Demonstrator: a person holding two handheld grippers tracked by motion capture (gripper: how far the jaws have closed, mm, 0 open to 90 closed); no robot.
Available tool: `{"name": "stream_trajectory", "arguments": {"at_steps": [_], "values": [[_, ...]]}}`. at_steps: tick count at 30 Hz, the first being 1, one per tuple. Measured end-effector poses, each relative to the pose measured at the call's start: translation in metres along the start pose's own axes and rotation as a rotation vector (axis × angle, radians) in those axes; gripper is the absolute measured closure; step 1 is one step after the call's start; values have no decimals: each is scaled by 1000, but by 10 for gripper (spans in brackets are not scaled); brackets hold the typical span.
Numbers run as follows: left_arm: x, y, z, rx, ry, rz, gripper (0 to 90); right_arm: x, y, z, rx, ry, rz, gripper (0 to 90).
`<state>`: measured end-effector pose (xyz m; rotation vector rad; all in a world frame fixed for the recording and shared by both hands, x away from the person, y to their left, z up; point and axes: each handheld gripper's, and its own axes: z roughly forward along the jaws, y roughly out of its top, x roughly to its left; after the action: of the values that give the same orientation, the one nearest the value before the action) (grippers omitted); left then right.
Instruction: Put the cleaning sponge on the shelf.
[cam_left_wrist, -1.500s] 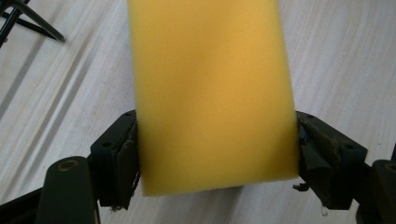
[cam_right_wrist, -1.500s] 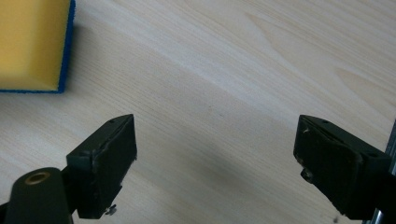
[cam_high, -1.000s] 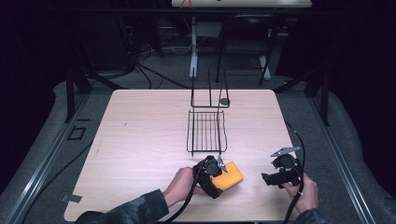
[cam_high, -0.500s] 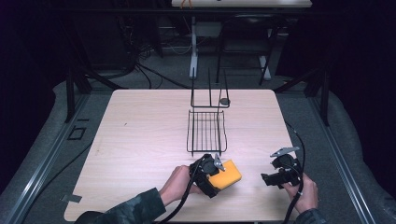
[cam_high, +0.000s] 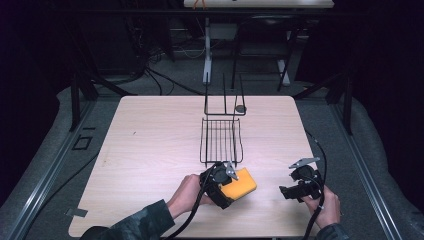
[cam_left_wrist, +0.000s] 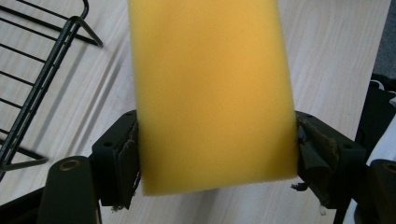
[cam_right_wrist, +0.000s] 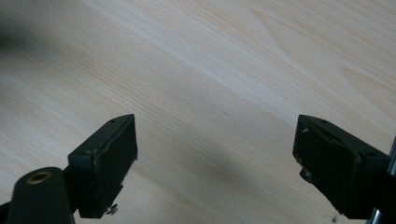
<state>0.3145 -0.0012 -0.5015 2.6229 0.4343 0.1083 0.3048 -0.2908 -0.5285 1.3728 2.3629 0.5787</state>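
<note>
A yellow sponge lies low over the table's front, just below the wire rack. My left gripper is shut on the yellow sponge. In the left gripper view the sponge stands up between the two jaws, which press on its sides, and the left gripper has the rack's corner at its upper left. My right gripper hovers at the front right, open. In the right gripper view the right gripper has bare wood between its jaws.
The black wire rack sits mid-table with an upright frame at its far end, and a small dark round piece beside that. The wooden table has open surface left of the rack. Dark floor and metal rails surround it.
The left gripper and the sponge have drifted a little to the left and toward the rack. The right gripper has stayed in place.
</note>
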Motion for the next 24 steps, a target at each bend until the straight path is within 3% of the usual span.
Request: {"name": "stream_trajectory", "arguments": {"at_steps": [24], "values": [[20,-3,-23,-40,41,-37,251,2,0,-1,5,0,-6,134]]}}
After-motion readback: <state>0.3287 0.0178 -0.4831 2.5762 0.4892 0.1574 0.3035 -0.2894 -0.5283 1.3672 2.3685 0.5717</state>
